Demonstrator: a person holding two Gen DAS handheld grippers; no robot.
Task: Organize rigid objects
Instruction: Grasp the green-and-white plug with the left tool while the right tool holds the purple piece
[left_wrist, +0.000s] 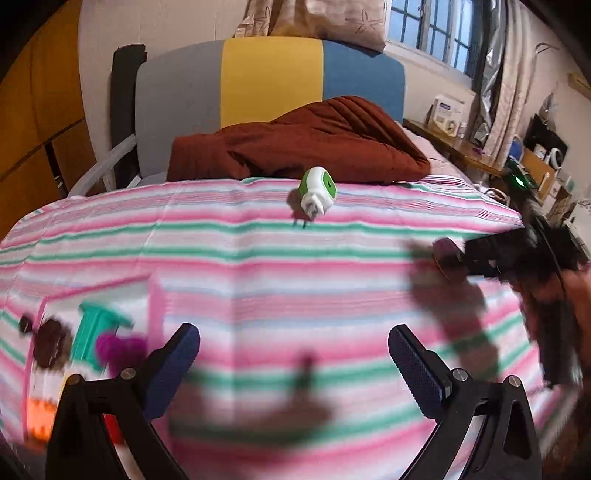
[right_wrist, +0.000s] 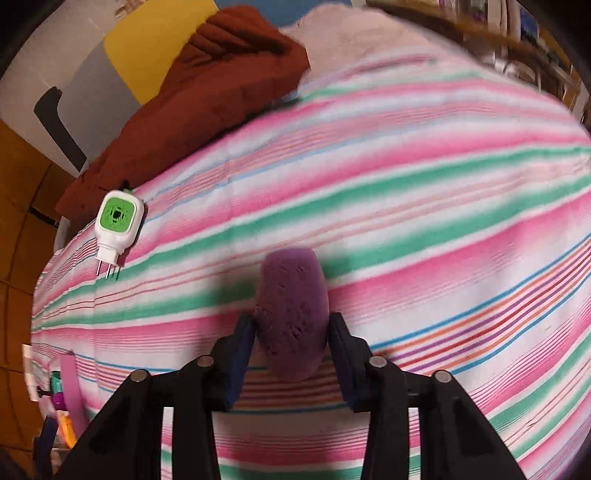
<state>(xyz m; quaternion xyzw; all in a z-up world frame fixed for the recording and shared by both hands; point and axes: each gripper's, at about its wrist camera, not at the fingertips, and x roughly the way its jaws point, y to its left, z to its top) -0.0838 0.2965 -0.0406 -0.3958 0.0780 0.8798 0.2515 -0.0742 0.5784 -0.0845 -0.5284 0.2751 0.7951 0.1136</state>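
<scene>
Box (left_wrist: 92, 332) sits far left on the striped bedspread (left_wrist: 258, 258), pink-walled, blurred, already holding what looks like a teal piece (left_wrist: 98, 325), a magenta piece (left_wrist: 118, 347) and some brown and orange bits I can't identify. Left gripper (left_wrist: 293, 369) hangs just right of it, jaws spread wide, nothing between the pads, only bedspread and shadow below. Centre, near the far edge of the stripes and right against the rust-brown quilt (left_wrist: 314, 144): green-and-white plug-in unit (left_wrist: 317, 194), lying flat, long axis running from the quilt toward the cameras, pins at the near end. It is well apart from both grippers; in the left wrist view it's dead ahead of the open jaws, so left looks like the natural arm for it, approach along the body with pads across the narrow sides, clear of the pins. Right side: right gripper (right_wrist: 291, 332) is clamped on a purple oval object (right_wrist: 291, 306), rough matte surface, long axis pointing forward out of the jaws, pads on its two flanks about mid-length, lifted off the bedspread by the look of its shadow. From the left view it appears as a blurred dark shape at right, so it's moving. Judgement: purple object is mid-carry, the box lies well to its left, across the left gripper's lane, so watch for arm crossing.
</scene>
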